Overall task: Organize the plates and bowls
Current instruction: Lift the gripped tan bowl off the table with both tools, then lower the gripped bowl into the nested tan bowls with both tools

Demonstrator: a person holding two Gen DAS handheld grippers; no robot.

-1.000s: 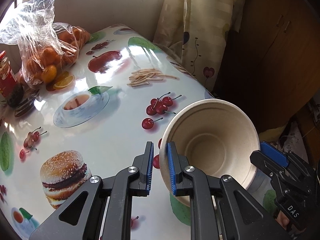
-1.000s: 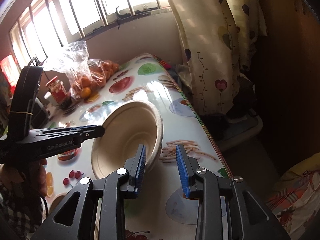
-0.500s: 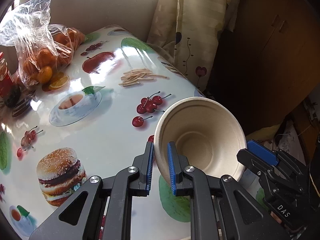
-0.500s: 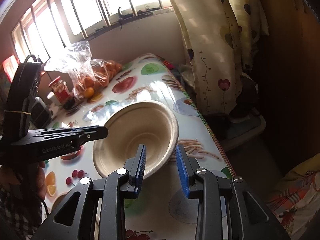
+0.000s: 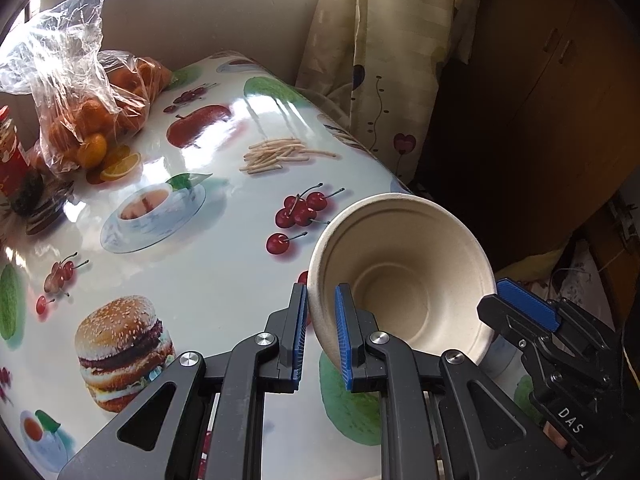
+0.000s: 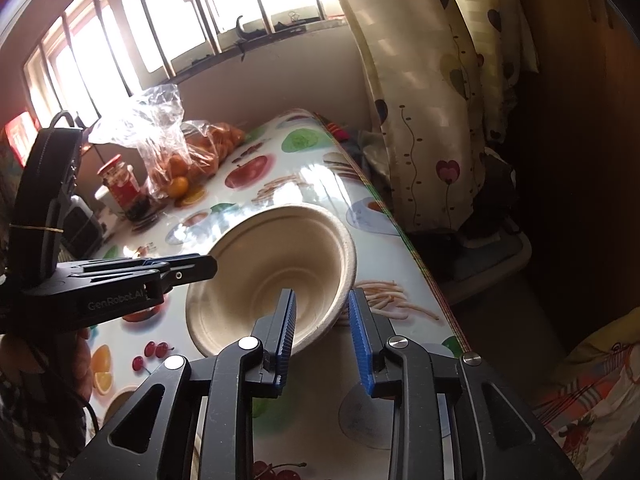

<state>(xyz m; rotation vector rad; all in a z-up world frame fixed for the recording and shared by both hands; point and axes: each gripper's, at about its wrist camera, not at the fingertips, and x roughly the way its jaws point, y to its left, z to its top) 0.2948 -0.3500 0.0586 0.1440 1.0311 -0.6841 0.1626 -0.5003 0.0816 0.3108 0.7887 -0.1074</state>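
Note:
A beige paper-pulp bowl [image 5: 404, 280] is held tilted above the table's right side, its opening turned toward both cameras. My left gripper [image 5: 320, 334] is shut on the bowl's near left rim, one pad inside and one outside. In the right wrist view the same bowl [image 6: 256, 280] hangs from the left gripper [image 6: 192, 270]. My right gripper [image 6: 324, 336] straddles the opposite rim with its jaws closing. A gap still shows beside the pads, so they do not press on the bowl.
The table [image 5: 224, 280] wears a glossy cloth printed with food pictures. A plastic bag of oranges [image 5: 92, 120] and a red-lidded jar [image 6: 120, 184] stand at the far left. The table edge [image 6: 420, 264] runs close on the right, with a curtain [image 6: 432, 100] beyond.
The bowl has turned to face the right wrist camera more, and its rim has come between the right jaws, which have narrowed slightly. The left grip is unchanged.

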